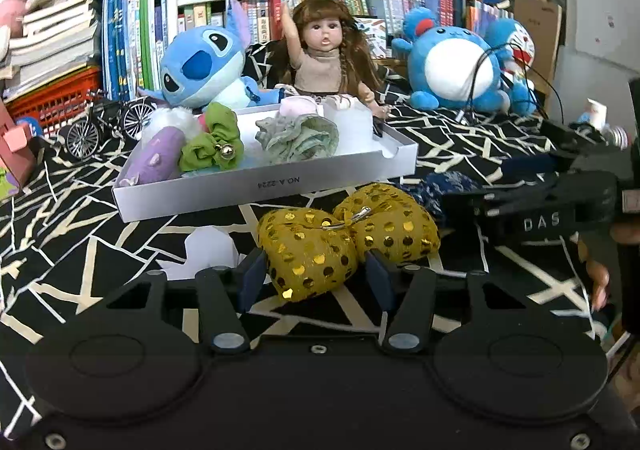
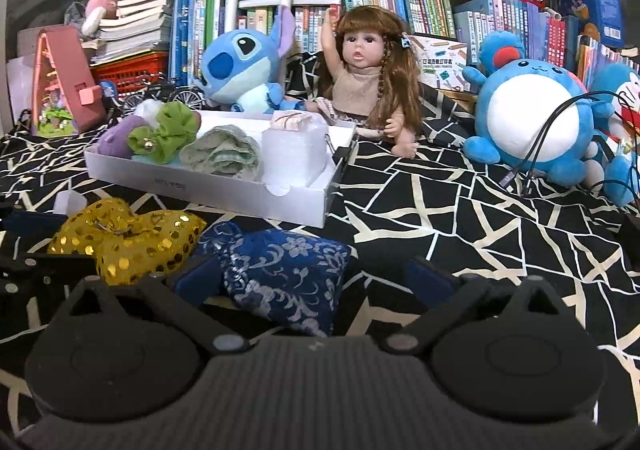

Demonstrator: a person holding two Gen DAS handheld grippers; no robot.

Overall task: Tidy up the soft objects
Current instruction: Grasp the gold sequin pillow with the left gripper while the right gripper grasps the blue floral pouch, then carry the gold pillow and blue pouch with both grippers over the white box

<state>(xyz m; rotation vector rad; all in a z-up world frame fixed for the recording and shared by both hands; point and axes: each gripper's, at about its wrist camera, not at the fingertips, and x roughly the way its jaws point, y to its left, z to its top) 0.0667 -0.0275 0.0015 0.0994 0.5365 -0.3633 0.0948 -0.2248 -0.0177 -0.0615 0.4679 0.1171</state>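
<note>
A gold sequined bow lies on the black patterned cloth in front of a white tray. One lobe of it sits between the blue pads of my left gripper, and both pads touch that lobe. In the right wrist view the same bow lies to the left of a dark blue brocade pouch. My right gripper stands open around the pouch: its left pad is against it and its right pad is well clear. The tray holds a green bow, a grey-green scrunchie and a purple plush piece.
Behind the tray sit a blue Stitch plush, a doll and a round blue plush with black cables over it. A model bicycle and a pink toy house stand at the left. Bookshelves fill the back.
</note>
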